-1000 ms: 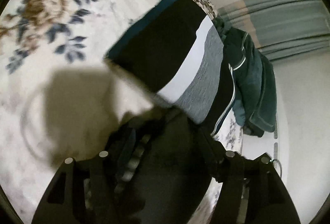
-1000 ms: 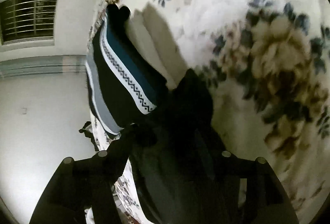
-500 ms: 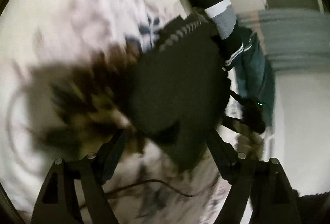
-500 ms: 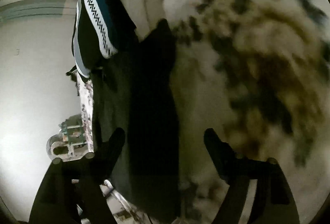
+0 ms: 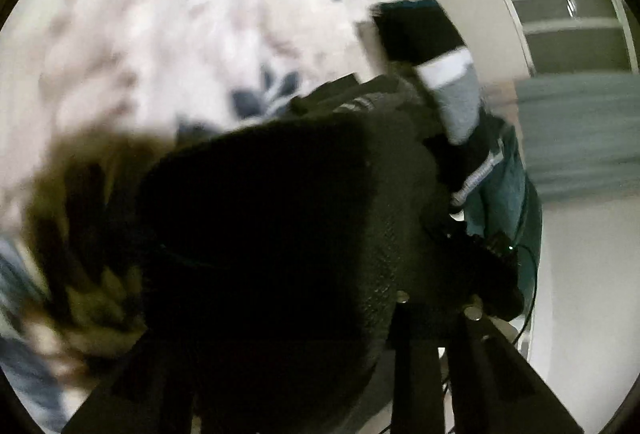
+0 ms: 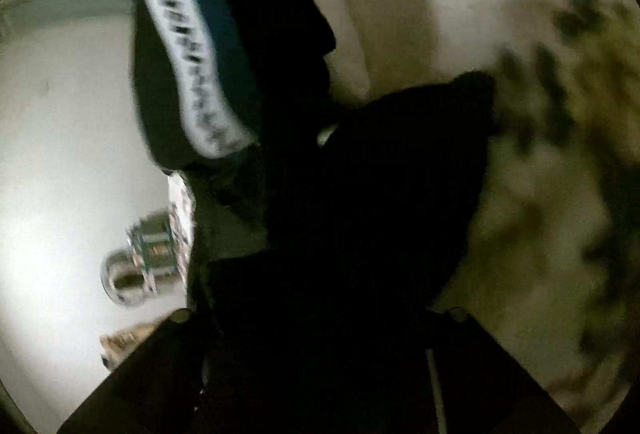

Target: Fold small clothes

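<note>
Left gripper [image 5: 384,318]: jaws have just been closing; dark fabric lies between and over them. The black garment [image 5: 280,226] fills the lower centre of the left wrist view and buries the fingertips, so actual pad contact cannot be told (blur and darkness both bad).

Right gripper [image 6: 320,314]: jaws likewise just closing, the same black garment [image 6: 380,194] bunched across their line. Grip not confirmable; fingertips hidden under cloth.

Key relation: the garment lies dead ahead of both grippers, at 12 o'clock from each, draped on the floral bedspread [image 5: 180,34]. In the right wrist view its free corner runs toward 1 o'clock; long axis seems to span between the two hands. Neither hand clearly nearer.

A folded striped piece [image 5: 436,58] sits beyond at 1 o'clock in the left view, at 11 o'clock in the right view [image 6: 192,54], touching or just beside the black one.

Judgement: the next fold probably carries the near edge away, toward 12.
</note>
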Tool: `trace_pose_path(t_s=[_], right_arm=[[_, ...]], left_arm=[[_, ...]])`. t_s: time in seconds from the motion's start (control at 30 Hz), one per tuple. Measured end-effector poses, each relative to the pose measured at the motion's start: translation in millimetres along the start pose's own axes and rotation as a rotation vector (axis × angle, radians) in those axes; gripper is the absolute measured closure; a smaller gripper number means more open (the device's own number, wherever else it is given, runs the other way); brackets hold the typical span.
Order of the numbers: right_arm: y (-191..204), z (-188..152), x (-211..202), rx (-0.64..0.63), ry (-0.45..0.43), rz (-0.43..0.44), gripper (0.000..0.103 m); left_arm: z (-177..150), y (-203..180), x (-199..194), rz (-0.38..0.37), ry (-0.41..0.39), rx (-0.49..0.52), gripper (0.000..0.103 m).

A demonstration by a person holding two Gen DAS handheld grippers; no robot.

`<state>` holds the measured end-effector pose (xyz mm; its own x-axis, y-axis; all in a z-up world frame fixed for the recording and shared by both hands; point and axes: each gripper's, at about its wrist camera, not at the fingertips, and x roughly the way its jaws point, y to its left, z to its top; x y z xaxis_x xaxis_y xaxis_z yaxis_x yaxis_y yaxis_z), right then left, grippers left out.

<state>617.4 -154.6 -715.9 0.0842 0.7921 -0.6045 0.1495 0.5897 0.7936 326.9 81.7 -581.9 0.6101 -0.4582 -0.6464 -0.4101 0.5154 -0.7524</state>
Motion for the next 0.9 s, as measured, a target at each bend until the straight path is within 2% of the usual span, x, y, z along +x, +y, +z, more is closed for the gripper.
trace_pose_path(t_s=[0.1, 0.17, 0.23, 0.33, 0.43, 0.47, 0.53, 0.57, 0.63, 0.67, 0.77, 0.9], right_arm=[[11.8, -53.8, -39.6, 0.048, -0.095, -0.004, 0.088], [21.3, -109.8, -70.7, 0.07, -0.171, -0.038, 0.088], [20.8, -164.5, -92.5, 0.127, -0.21, -0.059, 0.088], [5.0, -246.5, -114.3, 0.24, -0.236, -0.093, 0.088], [-25.1, -295.9, -105.0, 0.32, -0.22, -0.15, 0.088], [-42.8, -304.9, -98.6, 0.366, -0.202, -0.167, 0.087], [-76.5, -311.1, -85.9, 0.438, -0.161, -0.17, 0.083], [-89.6, -313.0, -84.0, 0.46, -0.145, -0.178, 0.07], [-108.8, -315.9, -85.7, 0.503, -0.09, -0.155, 0.055], [-113.3, -316.3, -91.5, 0.506, -0.063, -0.159, 0.051], [-113.6, -332.8, -122.5, 0.485, -0.007, -0.175, 0.051], [-102.9, -349.0, -171.8, 0.444, 0.044, -0.236, 0.048]], left_arm=[[20.6, -29.8, -13.1, 0.022, 0.085, 0.114, 0.08], [30.7, -40.3, -22.0, 0.018, 0.148, 0.161, 0.08], [37.1, -47.9, -27.8, 0.011, 0.227, 0.202, 0.08], [33.3, -54.9, -11.3, 0.014, 0.412, 0.286, 0.08], [12.1, -45.3, 23.8, 0.128, 0.558, 0.381, 0.072], [1.0, -33.4, 42.1, 0.21, 0.599, 0.396, 0.07], [-9.7, -18.3, 53.2, 0.263, 0.599, 0.4, 0.05], [-10.9, -12.8, 53.5, 0.249, 0.58, 0.38, 0.047], [-9.9, -9.3, 47.2, 0.222, 0.547, 0.342, 0.046], [-9.6, -9.2, 41.7, 0.227, 0.536, 0.327, 0.046], [-13.7, -11.0, 3.5, 0.251, 0.449, 0.324, 0.046], [-17.1, -4.6, -66.1, 0.378, 0.299, 0.368, 0.045]])
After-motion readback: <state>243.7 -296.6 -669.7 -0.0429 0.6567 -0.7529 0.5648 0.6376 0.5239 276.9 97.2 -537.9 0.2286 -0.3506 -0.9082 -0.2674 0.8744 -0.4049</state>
